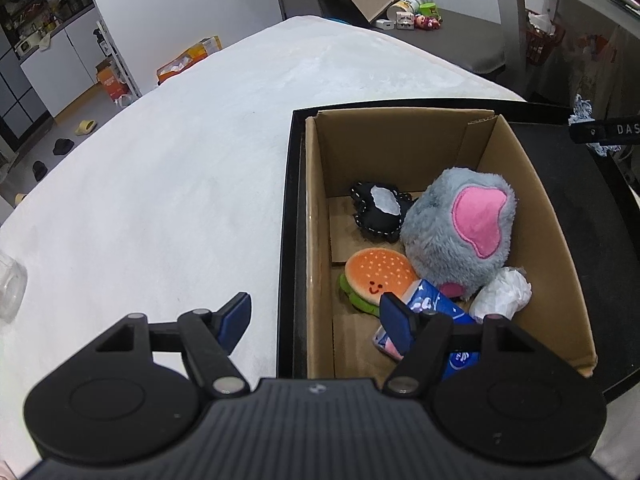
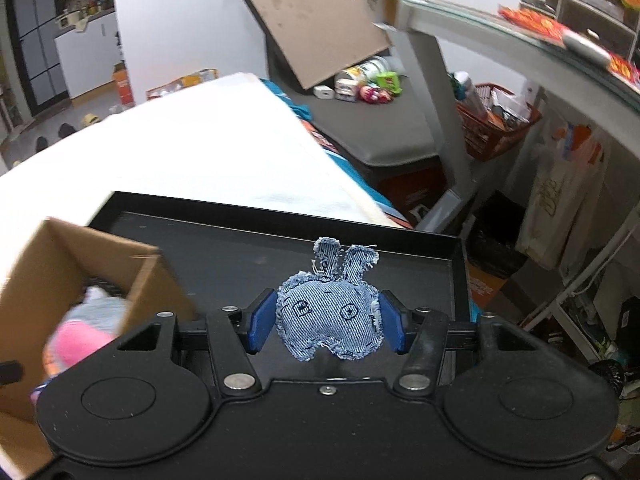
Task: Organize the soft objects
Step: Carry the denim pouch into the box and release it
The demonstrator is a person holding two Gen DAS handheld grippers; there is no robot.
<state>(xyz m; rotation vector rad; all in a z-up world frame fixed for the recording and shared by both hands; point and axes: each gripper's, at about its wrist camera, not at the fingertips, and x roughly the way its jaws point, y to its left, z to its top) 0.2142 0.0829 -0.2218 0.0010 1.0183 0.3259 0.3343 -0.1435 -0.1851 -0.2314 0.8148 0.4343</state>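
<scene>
- Nearest the left wrist camera, the left gripper [image 1: 316, 318] is seen with its jaws standing wide and nothing held between them; one blue pad hangs over the white table [image 1: 168, 168], the other over the cardboard box [image 1: 316, 240].
- Five soft things are counted in the box: one grey plush [image 1: 460, 232], one burger toy [image 1: 376, 276], one black pouch [image 1: 378, 208], one blue tissue pack [image 1: 436, 308] and one crumpled white wad [image 1: 504, 292].
- Nearest the right wrist camera, the right gripper [image 2: 326, 322] is seen closed on one denim bunny [image 2: 328, 312], pressed at both sides and lifted above the black tray [image 2: 248, 248].
- Only the bunny's flanks are pinched, so a slip is judged possible if the grip slackens in transit.
- Little room is left in the box, so the bunny could be caught on the rim or left perched on the plush.
</scene>
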